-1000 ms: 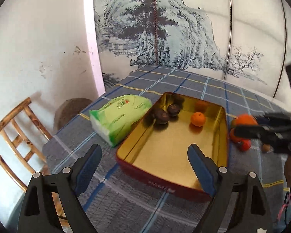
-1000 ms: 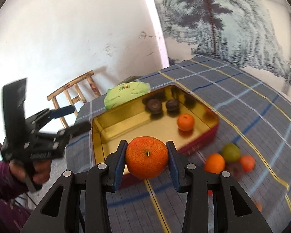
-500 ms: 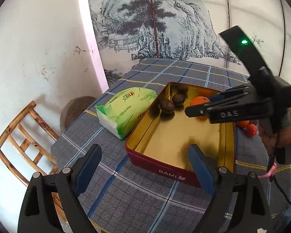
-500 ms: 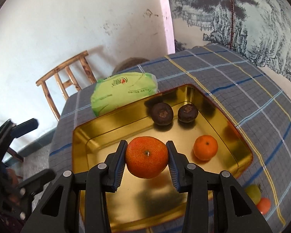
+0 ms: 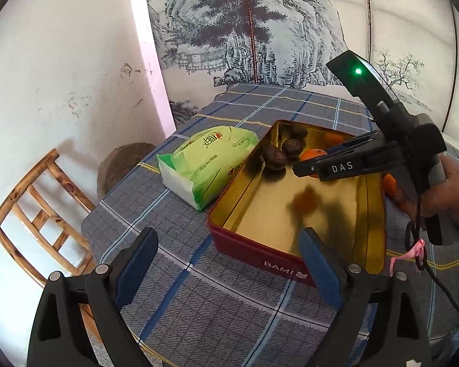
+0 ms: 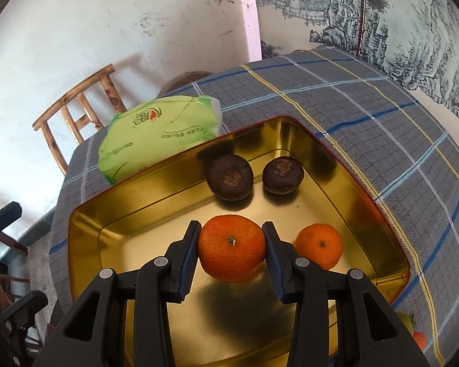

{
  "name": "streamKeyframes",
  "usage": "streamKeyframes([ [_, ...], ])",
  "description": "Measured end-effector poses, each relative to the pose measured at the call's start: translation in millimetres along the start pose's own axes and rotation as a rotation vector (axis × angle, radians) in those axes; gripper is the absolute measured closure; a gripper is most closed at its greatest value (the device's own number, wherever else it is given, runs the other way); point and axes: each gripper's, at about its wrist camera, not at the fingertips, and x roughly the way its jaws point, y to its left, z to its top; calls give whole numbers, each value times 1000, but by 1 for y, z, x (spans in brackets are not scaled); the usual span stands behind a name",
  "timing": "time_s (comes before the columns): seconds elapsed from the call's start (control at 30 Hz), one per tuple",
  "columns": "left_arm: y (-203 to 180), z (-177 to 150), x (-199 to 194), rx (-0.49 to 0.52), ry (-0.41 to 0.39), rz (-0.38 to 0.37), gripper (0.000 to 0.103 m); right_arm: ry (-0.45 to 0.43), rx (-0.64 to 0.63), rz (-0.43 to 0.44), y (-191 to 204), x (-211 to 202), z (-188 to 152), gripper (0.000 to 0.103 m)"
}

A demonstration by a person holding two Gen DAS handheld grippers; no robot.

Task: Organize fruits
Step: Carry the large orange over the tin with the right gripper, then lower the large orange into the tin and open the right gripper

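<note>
Checked grey cloth with blue, white and yellow lines covers the table (image 5: 229, 312), which stands against a white wall and a painted mountain screen (image 5: 248, 30).

Nearest in the left wrist view, the left gripper (image 5: 229, 263) hangs above the table's near edge with nothing between its fingers; its jaws stand wide apart and have just been opening further. Just past it sits the tin (image 5: 260, 253), red outside and gold inside, with "BAMI" on its near wall.

In the right wrist view, the right gripper (image 6: 232, 246) is clamped on a large orange (image 6: 231, 247), pads pressing both sides, held over the tin's gold floor near its middle. A smaller orange (image 6: 319, 246) lies in the tin just to its right. Farther in, two dark brown fruits (image 6: 230, 176) rest side by side near the far wall.

Beyond the tin, touching its far left side, lies a green tissue pack (image 6: 159, 136). More fruit (image 6: 413, 330) sits on the cloth outside the tin, at the lower right edge of that view. A wooden chair (image 5: 36, 211) stands by the wall.
</note>
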Motion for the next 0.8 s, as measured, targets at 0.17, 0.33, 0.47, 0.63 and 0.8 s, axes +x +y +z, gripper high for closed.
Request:
streamKeyframes([
  [0.17, 0, -1, 1, 3, -2, 3, 8, 4, 10, -11, -2, 4, 4, 61],
  [0.33, 0, -2, 3, 8, 2, 5, 8, 2, 18, -17, -4, 6, 9, 61],
  [0.47, -1, -3, 4, 17, 3, 12, 7, 4, 26, -19, -4, 8, 12, 61],
  [0.63, -3, -3, 6, 30, 3, 19, 5, 5, 29, -21, -5, 10, 15, 61],
  [0.8, -4, -4, 6, 32, 6, 19, 5, -13, 46, -19, -8, 9, 20, 61],
])
